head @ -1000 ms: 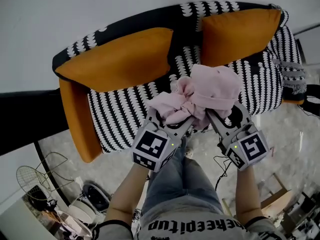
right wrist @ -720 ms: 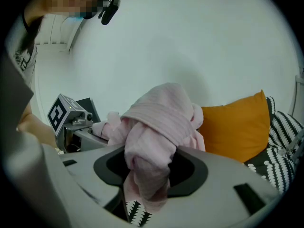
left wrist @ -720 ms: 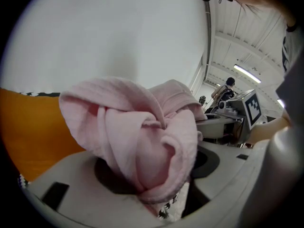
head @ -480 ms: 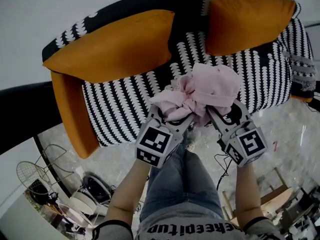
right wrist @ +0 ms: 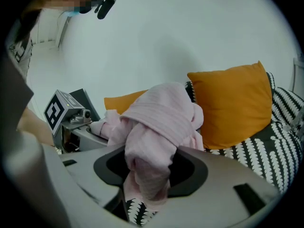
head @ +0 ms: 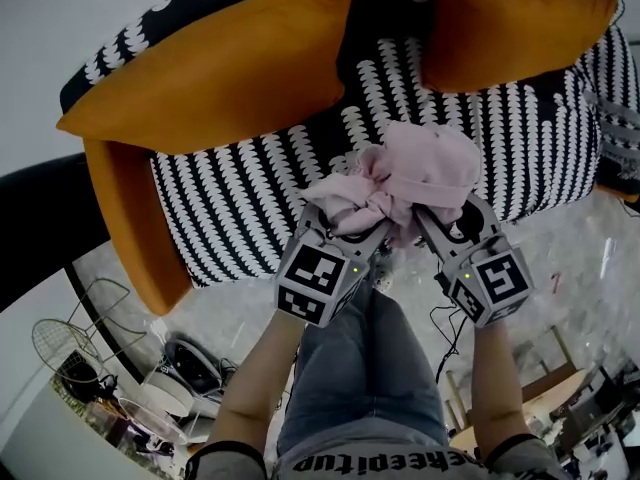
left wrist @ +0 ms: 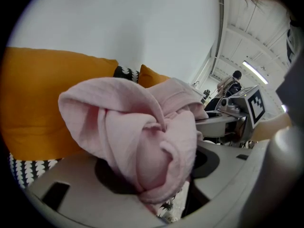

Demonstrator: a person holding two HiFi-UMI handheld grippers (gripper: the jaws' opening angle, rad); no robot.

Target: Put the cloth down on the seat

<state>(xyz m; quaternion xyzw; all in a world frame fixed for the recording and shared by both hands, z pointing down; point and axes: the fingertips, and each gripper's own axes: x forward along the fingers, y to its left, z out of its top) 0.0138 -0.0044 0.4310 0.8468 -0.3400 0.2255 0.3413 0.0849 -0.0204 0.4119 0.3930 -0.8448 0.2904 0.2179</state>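
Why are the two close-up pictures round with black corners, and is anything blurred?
Left gripper view: a wide-angle lens bends the scene into a circle, leaving dark corners; the pink cloth is fairly sharp. Right gripper view: same round frame, plus a mosaic patch at top left, laid on afterwards. Head view: the sofa looks bowed; light is even, with no hard shadows.

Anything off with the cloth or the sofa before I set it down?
Nothing stands out. The pink cloth is bunched, clamped by left tongs and right tongs over the patterned seat; the orange cushions sit against the backrest.
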